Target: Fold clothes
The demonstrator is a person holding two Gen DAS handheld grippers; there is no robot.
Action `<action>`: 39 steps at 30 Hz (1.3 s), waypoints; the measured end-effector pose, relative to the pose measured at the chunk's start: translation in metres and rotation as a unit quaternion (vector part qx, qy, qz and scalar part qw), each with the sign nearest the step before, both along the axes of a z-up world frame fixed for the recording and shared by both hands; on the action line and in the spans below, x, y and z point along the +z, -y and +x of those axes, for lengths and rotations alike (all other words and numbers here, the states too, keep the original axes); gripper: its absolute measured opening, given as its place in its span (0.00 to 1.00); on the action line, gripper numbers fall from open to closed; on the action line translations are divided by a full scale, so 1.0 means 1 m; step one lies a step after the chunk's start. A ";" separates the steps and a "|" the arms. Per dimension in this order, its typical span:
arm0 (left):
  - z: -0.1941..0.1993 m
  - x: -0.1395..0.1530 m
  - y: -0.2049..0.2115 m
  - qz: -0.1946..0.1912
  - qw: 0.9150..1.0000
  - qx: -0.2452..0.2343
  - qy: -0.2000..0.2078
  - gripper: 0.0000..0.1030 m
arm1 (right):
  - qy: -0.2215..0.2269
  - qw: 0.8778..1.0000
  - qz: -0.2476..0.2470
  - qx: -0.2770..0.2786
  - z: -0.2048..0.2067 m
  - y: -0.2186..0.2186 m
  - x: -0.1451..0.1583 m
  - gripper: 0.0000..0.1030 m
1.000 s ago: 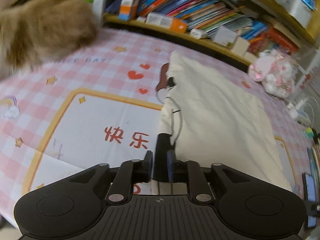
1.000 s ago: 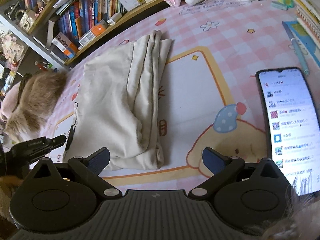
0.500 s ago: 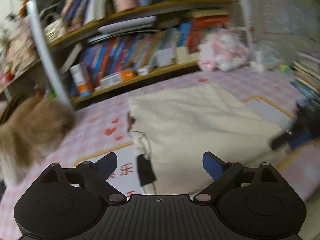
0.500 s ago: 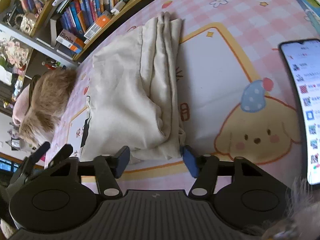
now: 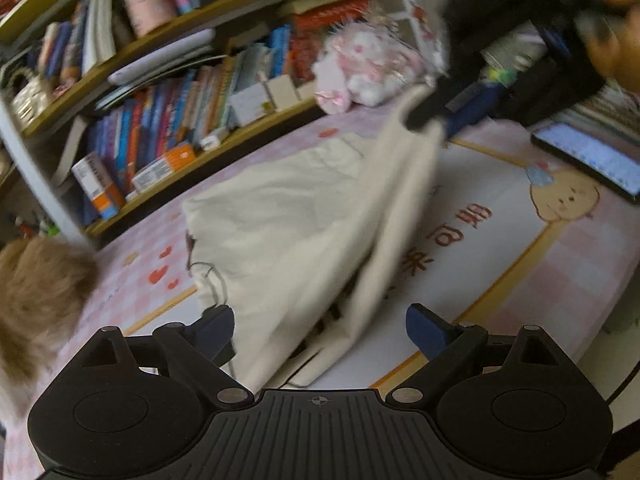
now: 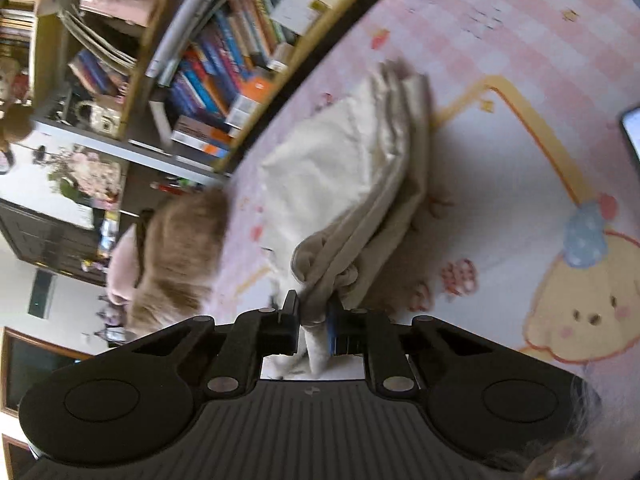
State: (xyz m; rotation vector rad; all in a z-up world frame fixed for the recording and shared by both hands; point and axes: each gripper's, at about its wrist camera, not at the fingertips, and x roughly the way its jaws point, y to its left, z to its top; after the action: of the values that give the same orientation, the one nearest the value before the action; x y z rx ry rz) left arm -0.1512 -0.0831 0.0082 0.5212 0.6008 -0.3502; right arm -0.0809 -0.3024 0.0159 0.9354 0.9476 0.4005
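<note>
A cream garment (image 5: 288, 216) lies folded on the pink checked mat (image 5: 520, 264). Its right edge is lifted off the mat. My right gripper (image 6: 314, 322) is shut on that bunched edge of the cream garment (image 6: 340, 168); in the left wrist view the right gripper (image 5: 436, 120) holds the cloth up at the upper right. My left gripper (image 5: 320, 330) is open just above the near end of the garment, with nothing pinched between its blue-padded fingers (image 5: 424, 330). A dark printed patch and a cord (image 5: 208, 276) show at the garment's left edge.
A furry brown animal (image 5: 36, 300) lies at the mat's left. A bookshelf (image 5: 180, 120) runs along the back, with a pink plush toy (image 5: 360, 68) beside it. A phone (image 5: 588, 156) with its screen lit lies at the right, near a bear print (image 6: 576, 316).
My left gripper opened and let go of the garment's dark edge. My right gripper shut on the near right edge and has lifted it up and leftward.
</note>
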 end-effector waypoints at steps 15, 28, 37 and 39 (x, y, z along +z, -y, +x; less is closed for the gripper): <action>0.033 -0.004 0.012 0.021 0.999 0.015 0.020 0.91 | 0.032 0.991 -0.115 0.052 0.002 -0.010 0.014 0.25; 0.040 0.004 0.008 0.007 1.000 0.010 0.008 0.91 | 0.291 0.715 -0.535 0.344 -0.049 -0.084 0.005 0.82; 0.027 -0.005 0.003 0.047 0.999 0.000 0.000 0.82 | 0.375 0.540 -0.632 0.409 -0.050 -0.121 -0.042 0.47; 0.023 -0.008 0.002 0.059 0.998 -0.005 0.000 0.77 | 0.374 0.540 -0.628 0.417 -0.048 -0.120 -0.041 0.27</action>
State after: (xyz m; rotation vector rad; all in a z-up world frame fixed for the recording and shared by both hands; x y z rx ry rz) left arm -0.1286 -0.0846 0.0003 0.6378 0.6214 -0.3262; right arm -0.1289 -0.1819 -0.0254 -1.0852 0.5289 0.6640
